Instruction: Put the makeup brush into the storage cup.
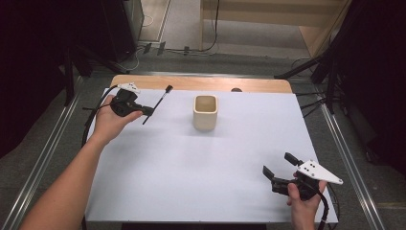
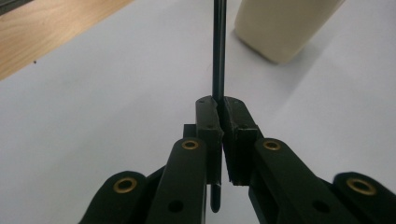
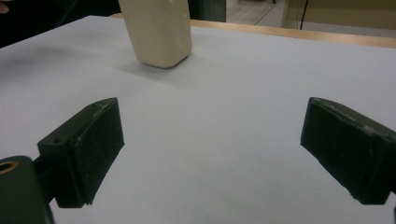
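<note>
The left claw (image 1: 146, 112) is pinching a thin black rod (image 1: 157, 104) near its lower end, above the table (image 1: 191, 163) left of the cup (image 1: 206, 112), so the rod is risking swivelling or slipping, while the right claw (image 1: 276, 168) is hanging open, empty.

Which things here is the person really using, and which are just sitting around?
In use:
- left gripper, fingers shut on the thin black stick
- cream cup, open top, likely where the stick goes

Just there:
- right gripper, fingers open, holding nothing
- white table cover
- cables on the floor behind the table
</note>
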{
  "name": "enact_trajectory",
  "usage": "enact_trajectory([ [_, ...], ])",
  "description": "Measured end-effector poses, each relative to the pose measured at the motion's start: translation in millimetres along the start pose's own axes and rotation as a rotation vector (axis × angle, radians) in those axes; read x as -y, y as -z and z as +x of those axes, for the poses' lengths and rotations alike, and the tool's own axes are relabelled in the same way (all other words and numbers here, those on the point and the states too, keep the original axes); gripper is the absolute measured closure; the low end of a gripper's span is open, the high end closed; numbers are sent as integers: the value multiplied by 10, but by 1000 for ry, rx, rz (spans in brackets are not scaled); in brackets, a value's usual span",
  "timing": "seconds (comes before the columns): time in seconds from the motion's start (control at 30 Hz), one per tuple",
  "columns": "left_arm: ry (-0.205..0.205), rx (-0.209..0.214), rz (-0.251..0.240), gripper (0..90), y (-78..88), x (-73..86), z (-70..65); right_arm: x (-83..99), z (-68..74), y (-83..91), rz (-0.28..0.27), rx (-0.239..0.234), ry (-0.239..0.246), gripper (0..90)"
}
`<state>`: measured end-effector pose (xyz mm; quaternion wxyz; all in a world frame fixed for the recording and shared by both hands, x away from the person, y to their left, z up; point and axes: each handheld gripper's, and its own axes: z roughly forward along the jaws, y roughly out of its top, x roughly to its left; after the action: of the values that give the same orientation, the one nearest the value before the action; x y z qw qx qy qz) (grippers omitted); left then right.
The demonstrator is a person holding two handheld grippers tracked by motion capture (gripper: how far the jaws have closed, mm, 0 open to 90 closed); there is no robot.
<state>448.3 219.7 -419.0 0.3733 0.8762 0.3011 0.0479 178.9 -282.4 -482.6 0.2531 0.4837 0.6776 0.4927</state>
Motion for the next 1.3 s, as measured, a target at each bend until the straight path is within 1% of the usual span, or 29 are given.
enact_trajectory([
  [0.1,14,5,-57,872,9,-20,-32,2,-6,-1,-2,-4,1,66],
  [0.13,9,-3,-71,872,11,-29,-49,2,-8,0,-4,-1,3,66],
  [0.23,16,-9,-122,872,19,-53,-94,3,-15,10,-9,0,4,66],
  [0.33,23,-1,-171,872,32,-85,-132,4,-19,18,-18,5,6,65],
  [0.43,40,16,-216,872,37,-123,-165,1,-17,23,-24,4,13,65],
  [0.6,45,38,-258,872,36,-179,-212,2,-6,17,-25,1,19,65],
  [0.7,43,42,-284,872,33,-199,-238,4,-4,10,-22,0,18,65],
  [0.83,57,52,-330,872,24,-231,-270,3,-2,11,-25,-1,21,65],
  [0.93,55,54,-359,872,12,-259,-307,3,-4,14,-27,0,23,65],
  [1.0,51,63,-380,872,3,-283,-338,2,-4,15,-28,-2,23,65],
  [1.1,40,62,-390,872,-17,-316,-381,1,3,16,-28,-1,25,65],
  [1.2,38,68,-403,872,-36,-354,-417,0,7,11,-21,-1,24,66],
  [1.3,41,77,-420,872,-60,-389,-445,8,6,-10,-8,-5,43,66],
])
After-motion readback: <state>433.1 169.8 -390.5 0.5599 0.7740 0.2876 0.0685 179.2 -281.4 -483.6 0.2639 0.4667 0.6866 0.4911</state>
